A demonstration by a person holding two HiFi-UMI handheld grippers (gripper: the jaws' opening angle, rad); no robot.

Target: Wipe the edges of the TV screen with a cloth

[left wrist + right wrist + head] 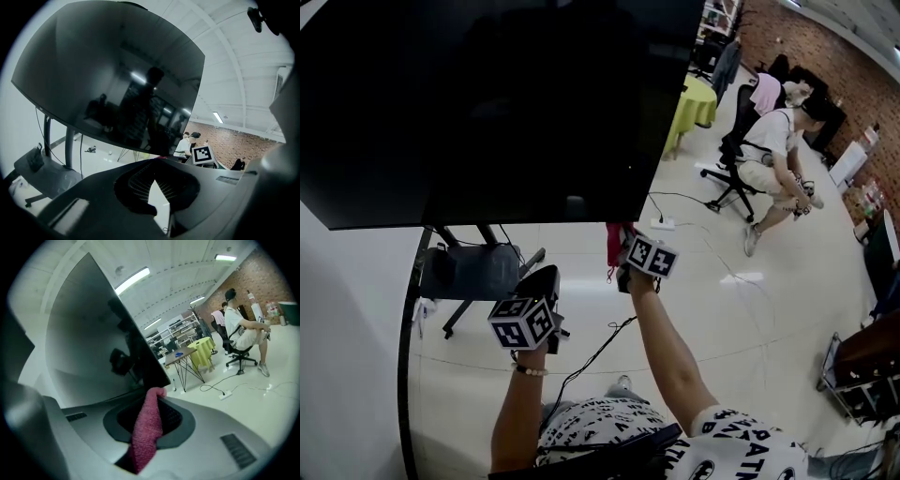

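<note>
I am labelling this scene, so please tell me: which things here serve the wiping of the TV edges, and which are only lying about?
For the job: TV screen; pink cloth; right gripper, shut on the cloth.

Only about: left gripper, shut and empty; seated person; office chair; yellow-covered table; power strip.

The TV screen (487, 103) is big, dark and glossy, upright, mirroring the room. The pink-red cloth (146, 427) hangs as a narrow strip pinched in the right gripper (152, 401), its top end right at the screen's lower corner.
</note>
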